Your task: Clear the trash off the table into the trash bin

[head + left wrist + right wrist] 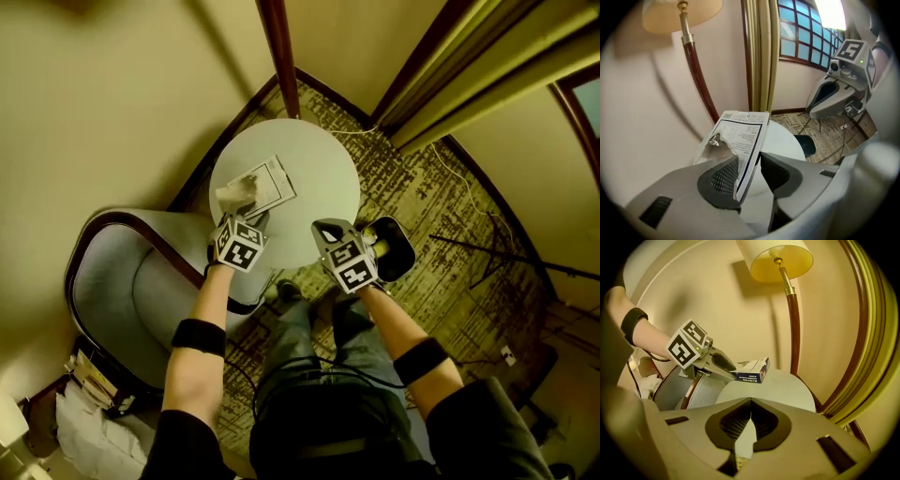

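Note:
A flat white printed box [262, 186] with a torn-open end hangs above the round white table [319, 169]. My left gripper [246, 217] is shut on its near end. In the left gripper view the box [743, 136] stands on edge between the dark pads, tight against the left one. The right gripper view shows the box [752, 371] lifted off the table top [778, 390]. My right gripper [328, 228] hovers at the table's near edge, shut with nothing in it [751, 420]. The black trash bin [398, 248] stands on the floor just right of it.
A grey armchair [131, 300] with a dark wooden frame stands left of the table. A floor lamp's red-brown pole [279, 56] rises behind the table near the wall. Curtains [761, 51] hang at the back, and cables lie on the patterned carpet [450, 216].

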A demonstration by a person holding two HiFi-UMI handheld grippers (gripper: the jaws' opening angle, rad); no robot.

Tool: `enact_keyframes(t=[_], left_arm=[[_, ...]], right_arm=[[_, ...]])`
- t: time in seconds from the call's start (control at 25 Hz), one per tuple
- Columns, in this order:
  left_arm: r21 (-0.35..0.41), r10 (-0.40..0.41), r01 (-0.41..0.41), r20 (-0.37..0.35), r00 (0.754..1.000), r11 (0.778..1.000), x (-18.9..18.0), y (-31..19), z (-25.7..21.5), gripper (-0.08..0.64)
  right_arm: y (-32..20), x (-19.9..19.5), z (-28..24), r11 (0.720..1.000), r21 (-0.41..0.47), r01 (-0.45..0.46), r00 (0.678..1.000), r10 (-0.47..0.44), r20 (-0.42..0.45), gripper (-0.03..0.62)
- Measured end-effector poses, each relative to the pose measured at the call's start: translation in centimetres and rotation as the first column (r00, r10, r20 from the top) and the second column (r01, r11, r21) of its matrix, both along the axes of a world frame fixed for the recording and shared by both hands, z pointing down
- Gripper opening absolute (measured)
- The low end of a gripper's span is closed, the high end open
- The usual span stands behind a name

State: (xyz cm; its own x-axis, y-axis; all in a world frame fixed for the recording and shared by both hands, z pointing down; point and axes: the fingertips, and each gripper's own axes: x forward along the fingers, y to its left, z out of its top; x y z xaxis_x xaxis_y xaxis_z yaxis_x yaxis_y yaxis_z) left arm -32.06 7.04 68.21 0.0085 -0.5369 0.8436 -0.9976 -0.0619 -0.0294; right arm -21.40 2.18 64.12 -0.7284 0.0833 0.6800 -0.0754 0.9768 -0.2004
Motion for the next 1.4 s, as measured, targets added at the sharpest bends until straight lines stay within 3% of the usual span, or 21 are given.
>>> enact_keyframes(t=[0.12, 0.24, 0.44, 0.64, 0.8, 0.92, 1.08, 1.28, 1.4], left_arm=[[0.053, -0.085, 0.086, -0.014, 0.996, 0.995, 0.5, 0.7, -3.7, 0.153], [0.11, -0.182, 0.186, -0.039, 0.982, 0.976, 1.1, 1.4, -7.2, 0.153], [0.197, -0.331, 0.344, -0.096, 0.939, 0.918, 2.5, 2.6, -12.0, 0.153], [0.27, -0.453, 0.48, -0.159, 0.877, 0.834, 3.3, 5.2, -15.6, 0.15], [0.288, -0.472, 0.497, -0.156, 0.868, 0.819, 3.9, 6.6, -16.7, 0.15], [0.293, -0.45, 0.476, -0.156, 0.879, 0.829, 4.7, 6.2, -17.4, 0.15], [0.29, -0.386, 0.416, -0.155, 0.909, 0.862, 6.8, 4.6, -16.8, 0.15], [0.278, -0.208, 0.254, -0.184, 0.961, 0.926, 11.7, -0.6, -16.3, 0.15], [0.281, -0.103, 0.151, -0.178, 0.979, 0.948, 14.8, -3.5, -15.2, 0.15]], right_arm=[[-0.3, 0.0, -2.4, 1.0, 0.015, 0.013, 1.0, -0.013, 0.013, 0.003], [-0.6, -0.1, -4.6, 0.999, 0.027, 0.028, 0.999, -0.029, 0.026, 0.003], [-1.5, 0.2, -7.6, 0.999, 0.03, 0.034, 0.998, -0.036, 0.056, 0.003], [-1.1, 1.0, -8.5, 0.998, 0.047, 0.045, 0.997, -0.048, 0.064, 0.003], [-0.3, 1.6, -9.7, 0.998, 0.041, 0.053, 0.996, -0.056, 0.073, 0.003], [-0.7, 2.2, -10.3, 0.998, 0.048, 0.033, 0.996, -0.037, 0.081, 0.003], [-1.9, 4.2, -10.8, 0.998, 0.051, -0.034, 0.996, 0.029, 0.085, 0.003], [-5.5, 9.6, -11.1, 0.976, 0.061, -0.209, 0.976, 0.204, 0.082, 0.002], [-7.9, 14.0, -10.5, 0.948, 0.069, -0.311, 0.949, 0.307, 0.07, 0.003]])
